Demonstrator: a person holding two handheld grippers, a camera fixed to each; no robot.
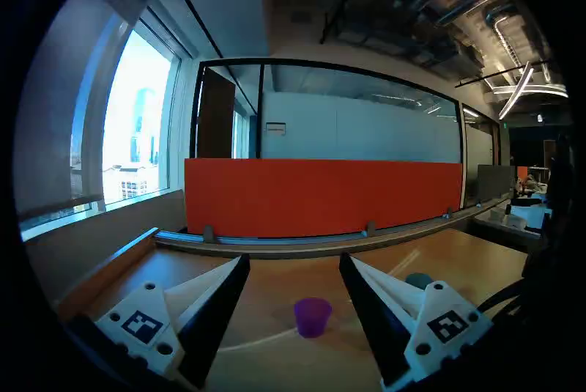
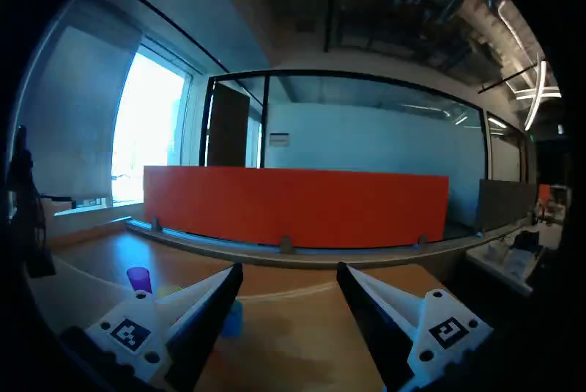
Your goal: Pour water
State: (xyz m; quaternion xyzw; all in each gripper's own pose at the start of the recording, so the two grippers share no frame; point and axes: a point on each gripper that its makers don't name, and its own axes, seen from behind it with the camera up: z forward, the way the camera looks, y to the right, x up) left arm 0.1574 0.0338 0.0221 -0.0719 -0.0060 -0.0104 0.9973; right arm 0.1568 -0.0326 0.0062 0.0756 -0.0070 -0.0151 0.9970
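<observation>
Window (image 1: 139,135) at left, then one orange divider (image 1: 322,198) behind one wooden desk (image 1: 293,282). My left claw (image 1: 293,256) is spread wide and empty, and past it I count two cups: a purple cup (image 1: 313,316) on the desk, low between my fingers, and a teal cup (image 1: 419,280) half behind the right finger. My right claw (image 2: 289,266) is also wide and empty. It has the purple cup (image 2: 139,278) off to its left and a blue cup (image 2: 233,317) behind its left finger.
</observation>
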